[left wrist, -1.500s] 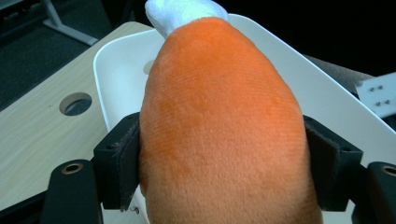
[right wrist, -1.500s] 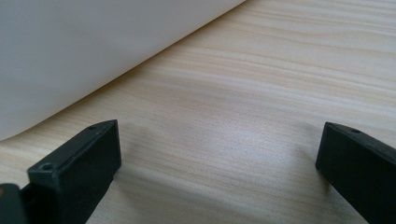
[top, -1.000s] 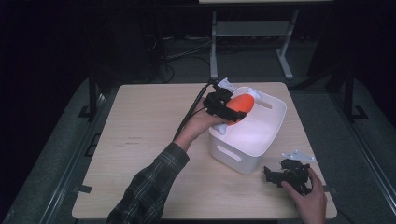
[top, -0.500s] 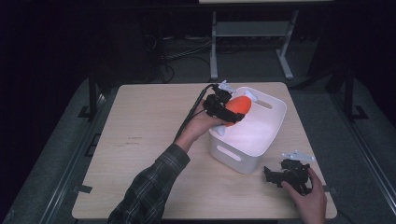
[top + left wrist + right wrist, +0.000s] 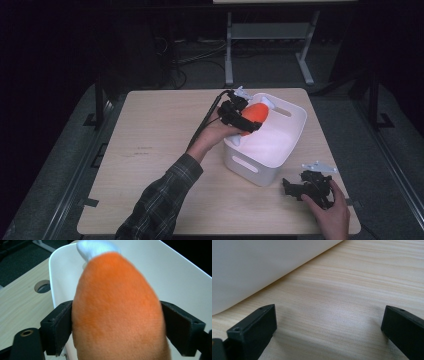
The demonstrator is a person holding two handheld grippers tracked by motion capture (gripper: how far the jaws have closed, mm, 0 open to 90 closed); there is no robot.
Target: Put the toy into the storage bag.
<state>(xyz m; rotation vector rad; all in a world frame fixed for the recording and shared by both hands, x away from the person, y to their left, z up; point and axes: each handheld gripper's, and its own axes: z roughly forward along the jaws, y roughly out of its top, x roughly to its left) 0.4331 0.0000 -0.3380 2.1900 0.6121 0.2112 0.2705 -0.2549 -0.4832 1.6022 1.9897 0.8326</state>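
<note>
Pale wooden table point(image 5: 160, 150), left hand-held gripper point(image 5: 115, 327) clamping orange plush point(image 5: 117, 310) over white bin point(image 5: 285, 145); right hand-held gripper point(image 5: 329, 327) agape.

A light wooden table point(image 5: 160, 145) carries a white plastic bin point(image 5: 260, 162) toward its right side.

We see a laboratory or recording studio rather than a home. A pale wood-laminate tabletop with rounded corners point(image 5: 165, 150) stands alone on grey floor mats point(image 5: 65, 165), with a round cable hole point(image 5: 43, 286) cut through its surface. Behind it, black drapes point(image 5: 55, 45) darken the background, and loose black cables point(image 5: 187, 60) lie on the floor beside the white metal legs of a stand point(image 5: 265, 45). Dark metal frame rails point(image 5: 97, 107) flank the table on both sides. We note the camera-bearing handheld black two-jaw gripper with a trailing cable point(image 5: 243, 119), typical of data-collection equipment.
</note>
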